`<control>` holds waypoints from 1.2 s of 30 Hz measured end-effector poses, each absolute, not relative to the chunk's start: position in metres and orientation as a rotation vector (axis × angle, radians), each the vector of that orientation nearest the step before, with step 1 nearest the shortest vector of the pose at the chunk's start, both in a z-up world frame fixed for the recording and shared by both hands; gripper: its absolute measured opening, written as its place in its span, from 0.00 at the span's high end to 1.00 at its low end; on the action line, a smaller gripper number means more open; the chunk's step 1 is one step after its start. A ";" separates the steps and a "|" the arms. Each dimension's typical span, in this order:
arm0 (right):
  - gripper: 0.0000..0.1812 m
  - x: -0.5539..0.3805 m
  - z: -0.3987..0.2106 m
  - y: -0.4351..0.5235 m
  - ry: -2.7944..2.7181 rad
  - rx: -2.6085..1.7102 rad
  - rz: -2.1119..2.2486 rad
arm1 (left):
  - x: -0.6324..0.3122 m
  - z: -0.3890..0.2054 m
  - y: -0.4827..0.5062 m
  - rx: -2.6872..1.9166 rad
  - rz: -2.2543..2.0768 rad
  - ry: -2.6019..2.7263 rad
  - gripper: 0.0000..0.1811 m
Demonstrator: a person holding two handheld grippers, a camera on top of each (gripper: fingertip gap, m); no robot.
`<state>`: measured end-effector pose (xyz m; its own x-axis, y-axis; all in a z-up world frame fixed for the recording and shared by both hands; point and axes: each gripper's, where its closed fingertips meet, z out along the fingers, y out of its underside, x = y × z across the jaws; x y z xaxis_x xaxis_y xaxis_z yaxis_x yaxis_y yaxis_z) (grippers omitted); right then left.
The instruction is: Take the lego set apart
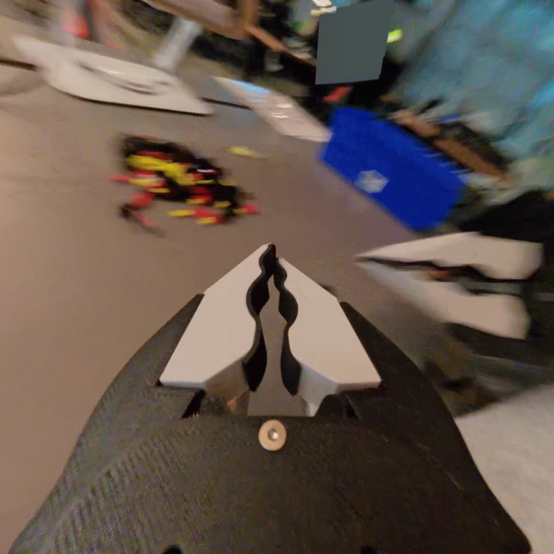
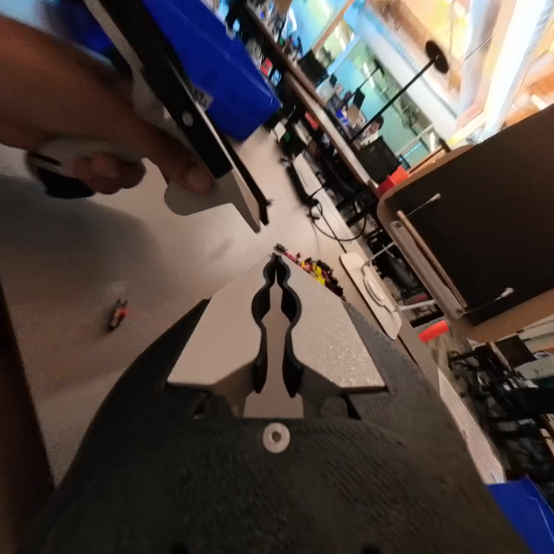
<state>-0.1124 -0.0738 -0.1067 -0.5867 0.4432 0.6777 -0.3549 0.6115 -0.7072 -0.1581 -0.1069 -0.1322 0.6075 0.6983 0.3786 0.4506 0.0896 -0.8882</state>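
Red-yellow-black lego set (image 1: pixel 180 180) on grey table (image 1: pixel 60 284), untouched; small loose piece (image 2: pixel 117 313) apart; left gripper (image 1: pixel 271 250) and right gripper (image 2: pixel 276 258) tips pressed together, empty; blue bin (image 1: pixel 389 168) beside; cluttered workshop behind

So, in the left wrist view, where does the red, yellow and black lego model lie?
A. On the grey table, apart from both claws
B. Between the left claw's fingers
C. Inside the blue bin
A: the red, yellow and black lego model rests on the grey table, ahead of the shut left claw.
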 end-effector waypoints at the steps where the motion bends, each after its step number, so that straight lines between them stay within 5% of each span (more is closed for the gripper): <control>1: 1.00 -0.110 -0.100 -0.073 -1.887 -0.077 1.125 | -0.164 -0.133 -0.123 -1.524 0.199 -1.023 1.00; 3: 1.00 -0.113 -0.100 -0.072 -1.899 -0.103 1.131 | -0.158 -0.108 -0.127 -1.328 -0.048 -1.012 1.00; 36: 1.00 -0.128 -0.143 -0.070 -2.025 -0.110 1.145 | -0.143 -0.126 -0.103 -1.415 -0.060 -0.931 1.00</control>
